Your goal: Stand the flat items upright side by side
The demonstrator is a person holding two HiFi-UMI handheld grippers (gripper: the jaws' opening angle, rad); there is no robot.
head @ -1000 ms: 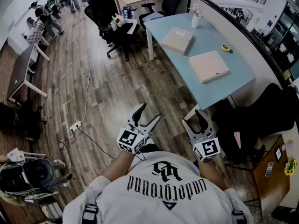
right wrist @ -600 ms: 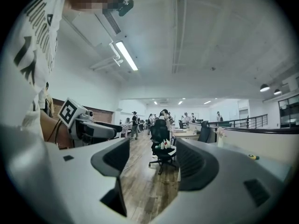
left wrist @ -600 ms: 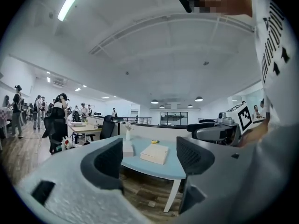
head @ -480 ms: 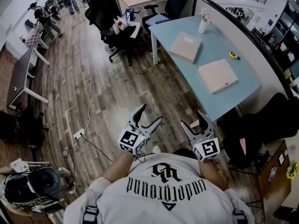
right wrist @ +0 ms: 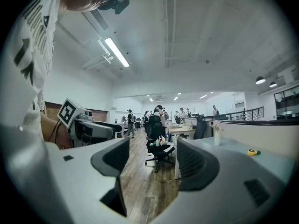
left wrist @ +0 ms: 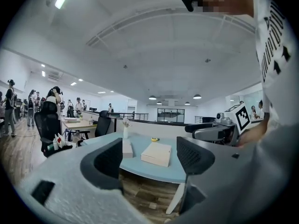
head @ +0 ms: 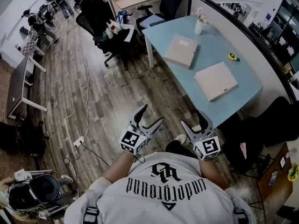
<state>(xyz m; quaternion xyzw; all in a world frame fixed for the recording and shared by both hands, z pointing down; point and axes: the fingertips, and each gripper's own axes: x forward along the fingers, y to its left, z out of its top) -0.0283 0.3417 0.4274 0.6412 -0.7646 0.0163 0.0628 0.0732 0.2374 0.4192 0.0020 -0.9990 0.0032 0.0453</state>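
Open office with a wood floor, and a blue desk (head: 219,45) at one o'clock ahead of us.
The far flat item (head: 181,51) lies flat on that desk toward twelve o'clock and the near flat item (head: 215,80) toward two, apart, neither upright yet. We hold the left tool (head: 150,115) and right tool (head: 194,120) low by our chest, probably because the desk is beyond reach. Both are released, jaws wide, gripping and touching nothing. The task looks unstarted; we must first walk closer.
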